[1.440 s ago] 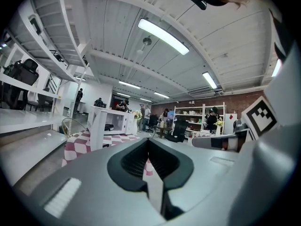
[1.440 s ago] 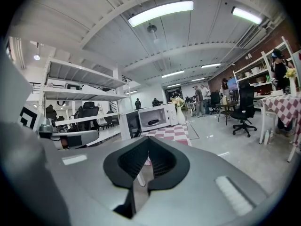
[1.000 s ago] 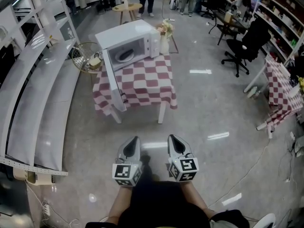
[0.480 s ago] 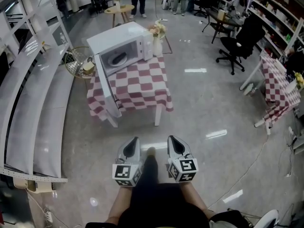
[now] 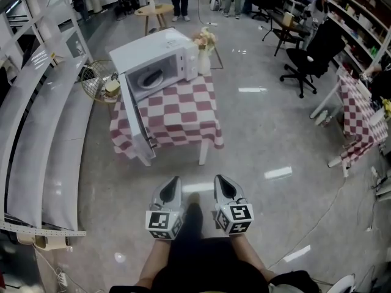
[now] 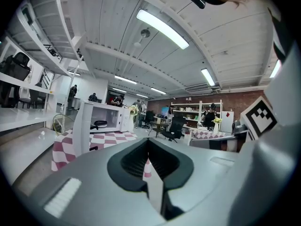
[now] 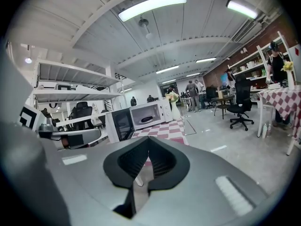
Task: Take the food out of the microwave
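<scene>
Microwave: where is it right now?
In the head view the microwave stands upper left of centre on the checked table, door open, between a fan on its left and a flower vase on its right.

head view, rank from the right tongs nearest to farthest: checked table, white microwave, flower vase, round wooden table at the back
1. Red-and-white checked table, straight ahead of the right tongs.
2. White microwave, door open, on that table's far side, and the white vase of flowers at its right: too close to call.
3. Small round wooden table, far back, left of centre.
</scene>
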A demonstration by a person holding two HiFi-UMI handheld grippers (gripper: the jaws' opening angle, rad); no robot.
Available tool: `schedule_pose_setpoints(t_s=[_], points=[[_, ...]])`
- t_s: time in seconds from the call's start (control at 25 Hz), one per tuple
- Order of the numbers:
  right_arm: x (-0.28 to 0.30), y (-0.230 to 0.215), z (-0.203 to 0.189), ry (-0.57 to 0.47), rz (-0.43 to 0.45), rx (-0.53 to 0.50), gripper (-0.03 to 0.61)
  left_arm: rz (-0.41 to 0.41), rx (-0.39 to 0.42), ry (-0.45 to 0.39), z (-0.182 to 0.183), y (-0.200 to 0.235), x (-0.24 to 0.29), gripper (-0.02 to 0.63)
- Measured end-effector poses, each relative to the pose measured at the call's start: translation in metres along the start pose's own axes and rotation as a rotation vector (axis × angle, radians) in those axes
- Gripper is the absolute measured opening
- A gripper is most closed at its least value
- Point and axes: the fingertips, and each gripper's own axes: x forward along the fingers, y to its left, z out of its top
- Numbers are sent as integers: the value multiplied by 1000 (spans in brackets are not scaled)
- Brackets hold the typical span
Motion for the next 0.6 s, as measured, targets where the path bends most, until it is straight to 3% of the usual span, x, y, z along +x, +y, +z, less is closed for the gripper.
schedule_pose_setpoints(t_s=[0.6], points=[[75,-31,29,12,6,-16,2,39,-29,-10,9,37,74,9]])
